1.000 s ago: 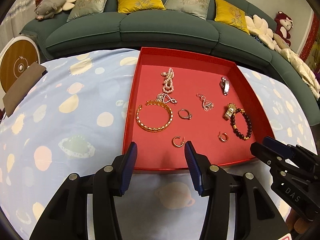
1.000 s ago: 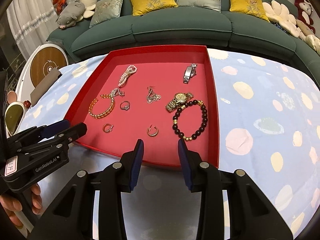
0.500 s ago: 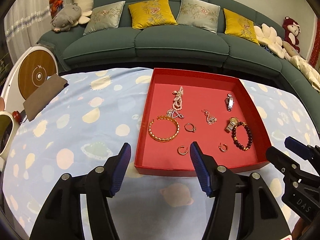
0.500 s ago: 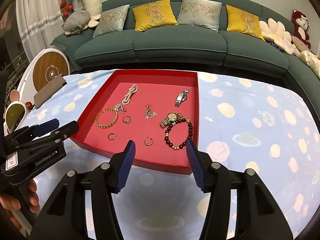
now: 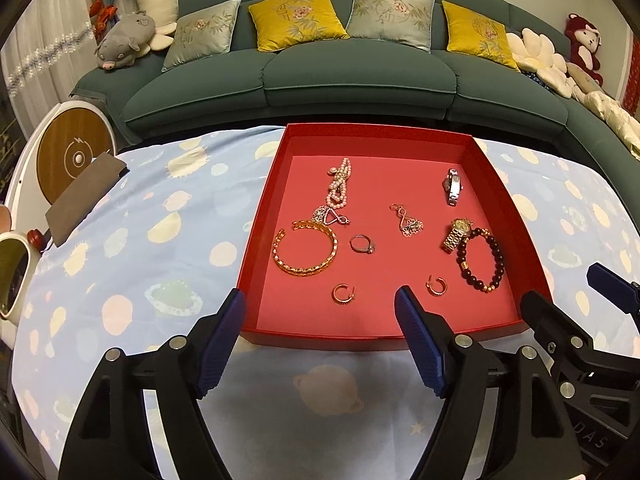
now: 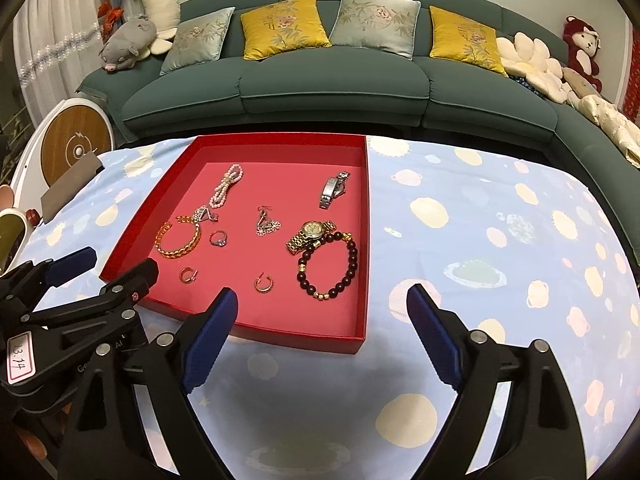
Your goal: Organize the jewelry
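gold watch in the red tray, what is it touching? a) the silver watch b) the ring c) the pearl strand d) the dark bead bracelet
d: in the right wrist view the gold watch lies with its band against the top of the dark bead bracelet, while the pearl strand, silver watch and ring lie apart from it in the red tray.

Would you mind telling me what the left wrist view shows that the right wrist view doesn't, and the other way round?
Only the left wrist view shows the left tool from behind, both jaws opening, nothing between them. Only the right wrist view shows a white label on that tool's side and the right tool from behind, also opening and empty. Both show the red tray, gold bangle, bead bracelet and sofa.
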Motion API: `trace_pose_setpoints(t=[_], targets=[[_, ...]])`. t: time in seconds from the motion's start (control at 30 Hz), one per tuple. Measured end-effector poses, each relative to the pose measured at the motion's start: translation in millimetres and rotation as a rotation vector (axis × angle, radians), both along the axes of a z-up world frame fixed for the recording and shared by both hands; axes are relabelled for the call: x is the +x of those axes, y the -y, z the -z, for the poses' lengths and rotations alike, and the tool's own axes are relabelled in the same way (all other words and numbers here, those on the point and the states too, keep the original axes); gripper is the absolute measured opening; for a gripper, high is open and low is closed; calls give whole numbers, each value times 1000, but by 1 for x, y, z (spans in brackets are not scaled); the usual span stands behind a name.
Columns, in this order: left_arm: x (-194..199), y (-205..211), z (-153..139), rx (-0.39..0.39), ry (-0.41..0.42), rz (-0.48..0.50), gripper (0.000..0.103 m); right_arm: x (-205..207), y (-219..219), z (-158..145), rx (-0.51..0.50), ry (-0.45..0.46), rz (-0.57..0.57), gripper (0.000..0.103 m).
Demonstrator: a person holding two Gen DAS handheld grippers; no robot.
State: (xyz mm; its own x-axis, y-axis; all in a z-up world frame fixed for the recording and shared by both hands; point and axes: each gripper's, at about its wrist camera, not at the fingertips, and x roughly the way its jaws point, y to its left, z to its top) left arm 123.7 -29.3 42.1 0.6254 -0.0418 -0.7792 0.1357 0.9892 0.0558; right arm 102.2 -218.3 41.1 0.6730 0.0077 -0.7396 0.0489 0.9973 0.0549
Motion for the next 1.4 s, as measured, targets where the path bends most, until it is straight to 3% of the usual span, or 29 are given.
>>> trace_pose_setpoints(t=[0.43, 0.5, 0.83, 1.4], targets=[[-9, -4, -7, 42, 28, -29, 75, -5, -4, -6, 13, 19, 5, 85], [-10, -6, -9, 39, 36, -38, 77, -6, -4, -7, 9, 27, 11, 91], [-18, -20, -14, 45, 68, -82, 85, -14, -16, -13, -15, 65, 7, 95], [-30, -28, -13, 83, 94, -107, 85, -27, -29, -15, -59, 90, 4, 95]])
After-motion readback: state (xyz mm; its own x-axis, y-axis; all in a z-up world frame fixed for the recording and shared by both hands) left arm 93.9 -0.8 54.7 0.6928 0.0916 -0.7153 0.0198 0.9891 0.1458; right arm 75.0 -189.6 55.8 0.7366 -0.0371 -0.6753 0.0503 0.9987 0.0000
